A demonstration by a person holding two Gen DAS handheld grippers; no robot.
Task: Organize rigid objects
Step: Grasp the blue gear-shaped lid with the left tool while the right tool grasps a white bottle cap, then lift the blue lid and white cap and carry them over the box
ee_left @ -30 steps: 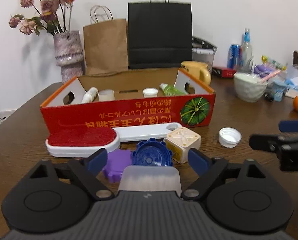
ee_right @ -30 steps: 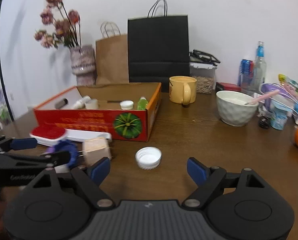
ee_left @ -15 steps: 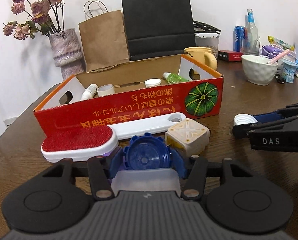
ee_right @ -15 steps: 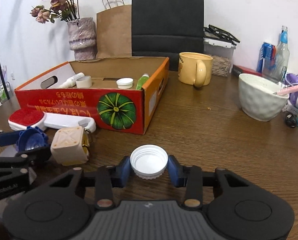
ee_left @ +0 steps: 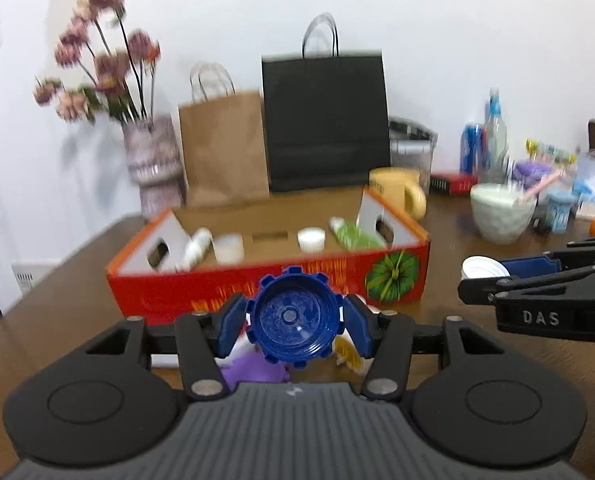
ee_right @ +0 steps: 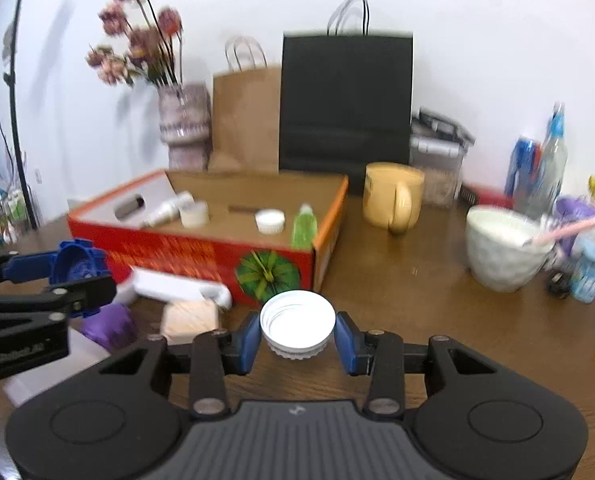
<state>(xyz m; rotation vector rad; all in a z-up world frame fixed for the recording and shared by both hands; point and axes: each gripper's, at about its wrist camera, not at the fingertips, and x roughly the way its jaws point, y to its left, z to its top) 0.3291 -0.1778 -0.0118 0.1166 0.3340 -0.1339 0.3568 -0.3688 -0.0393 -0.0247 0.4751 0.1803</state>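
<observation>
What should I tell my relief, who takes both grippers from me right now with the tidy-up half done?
Left gripper: shut on the blue cap, lifted off the table.
Right gripper: shut on the white cap, also lifted.
Red box: already holds a white bottle, a tape roll, a small white lid and a green bottle.
Still on the table in front of the box: lint brush, purple piece, beige cube.
Left: probably drop both caps into the box, then fetch those three.
</observation>
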